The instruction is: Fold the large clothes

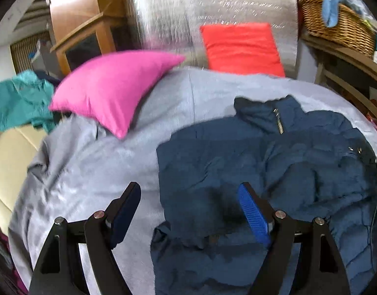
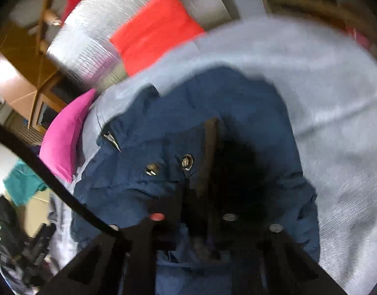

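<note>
A navy blue jacket (image 1: 262, 162) with a zip collar lies crumpled on a grey blanket (image 1: 95, 167). My left gripper (image 1: 189, 191) is open, its blue-padded fingers (image 1: 252, 213) spread just above the jacket's left edge, holding nothing. In the right wrist view the jacket (image 2: 188, 127) fills the centre, with two metal snaps showing. My right gripper (image 2: 200, 186) sits close together with dark jacket fabric bunched between its fingers; the view is blurred and dark there.
A pink cushion (image 1: 114, 86) and a red cushion (image 1: 240, 46) lie at the blanket's far side against a silver backrest (image 1: 213, 5). A teal garment (image 1: 19, 100) is at the left. A wicker basket (image 1: 336, 22) stands on a shelf at the right.
</note>
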Tool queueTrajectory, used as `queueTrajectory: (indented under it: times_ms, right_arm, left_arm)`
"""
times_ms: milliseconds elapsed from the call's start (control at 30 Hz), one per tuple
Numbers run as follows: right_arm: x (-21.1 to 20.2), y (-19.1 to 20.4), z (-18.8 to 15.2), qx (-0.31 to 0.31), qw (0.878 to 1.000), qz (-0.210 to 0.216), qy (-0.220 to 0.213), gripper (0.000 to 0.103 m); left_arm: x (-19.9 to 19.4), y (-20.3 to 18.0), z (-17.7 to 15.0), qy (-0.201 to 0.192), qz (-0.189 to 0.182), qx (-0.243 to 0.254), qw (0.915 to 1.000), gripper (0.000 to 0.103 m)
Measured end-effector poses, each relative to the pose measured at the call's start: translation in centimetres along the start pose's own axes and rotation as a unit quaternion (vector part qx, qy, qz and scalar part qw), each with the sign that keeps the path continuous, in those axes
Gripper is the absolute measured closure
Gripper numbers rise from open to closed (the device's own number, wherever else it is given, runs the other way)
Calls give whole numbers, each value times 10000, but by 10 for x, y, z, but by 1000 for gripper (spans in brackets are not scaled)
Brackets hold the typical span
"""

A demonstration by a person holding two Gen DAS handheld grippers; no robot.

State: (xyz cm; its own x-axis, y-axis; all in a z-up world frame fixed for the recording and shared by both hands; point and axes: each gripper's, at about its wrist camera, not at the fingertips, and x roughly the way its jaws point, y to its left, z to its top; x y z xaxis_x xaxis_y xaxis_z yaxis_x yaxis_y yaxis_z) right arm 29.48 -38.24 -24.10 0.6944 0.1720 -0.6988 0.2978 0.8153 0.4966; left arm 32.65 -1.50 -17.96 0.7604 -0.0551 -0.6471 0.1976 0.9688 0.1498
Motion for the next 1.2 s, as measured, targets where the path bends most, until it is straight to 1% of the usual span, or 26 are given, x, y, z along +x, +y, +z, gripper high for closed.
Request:
queueTrajectory:
  times_ms: [67,100,133,167,300,333,433,567,667,733,767,800,833,867,900,933,967,1000,1033,1100,1200]
  right_arm:
    - [-29,18,-3,-356,9959,-109,-819,93]
    - [-38,25,-4,-516,9924,-181,-1105,93]
    - [-43,29,-5,-624,9897,-245,-1268,93]
    - [-43,33,-6,-689,9883,-308,-1323,93]
    - [-14,25,-7,-582,9908,-806,-921,93]
    - [-10,19,-5,-442,9921,-828,-832,93]
    - [-12,5,-3,-132,9945,-717,-747,93]
    - [-12,4,0,-173,9937,-807,-759,93]
    - [-15,3,3,-123,9941,-743,-785,93]
    - [-9,2,3,-146,9945,-796,-658,93]
    - [4,0,4,-158,9950,-926,-345,91]
    - [13,-4,2,-116,9951,-978,-89,85]
    - [18,-9,1,-1,9955,-944,62,85]
    - [18,-12,2,129,9961,-874,88,85]
    - [15,-14,4,208,9962,-832,122,78]
    - [10,-17,8,311,9967,-727,171,69]
    - [6,-19,9,388,9970,-648,153,63]
    - [-2,-22,11,520,9972,-535,53,53]
    - [-8,-25,11,595,9971,-481,-57,51]
    - [-24,-26,14,623,9967,-404,-332,51]
    - [-42,-19,14,383,9967,-211,-681,52]
  left_arm:
    - [-5,-1,3,-133,23,49,9999,21]
    - [-6,-1,4,-166,10,55,9998,21]
    - [-8,-2,4,-187,-5,58,9998,21]
    - [-10,-2,5,-216,-12,62,9997,21]
    - [-12,-8,3,-267,2,178,9995,21]
    - [-13,-10,3,-276,12,205,9994,21]
    - [-16,-16,1,-316,-5,290,9991,21]
    - [-15,-27,1,-322,-4,427,9986,21]
    - [-15,-33,2,-331,3,494,9982,21]
    - [-14,-36,2,-338,3,521,9981,21]
    - [-13,-37,1,-325,13,537,9980,21]
    - [-12,-39,1,-313,18,545,9980,21]
    - [-11,-40,1,-297,20,558,9980,21]
    - [-10,-42,1,-281,34,581,9979,21]
    - [-10,-44,0,-280,54,603,9978,21]
    - [-9,-45,0,-279,63,617,9977,21]
    - [-9,-46,0,-278,65,624,9976,21]
    - [-9,-47,0,-278,67,636,9976,21]
    - [-8,-49,0,-276,70,644,9975,21]
    - [-7,-51,0,-260,76,666,9974,21]
    - [-7,-56,1,-257,57,702,9972,21]
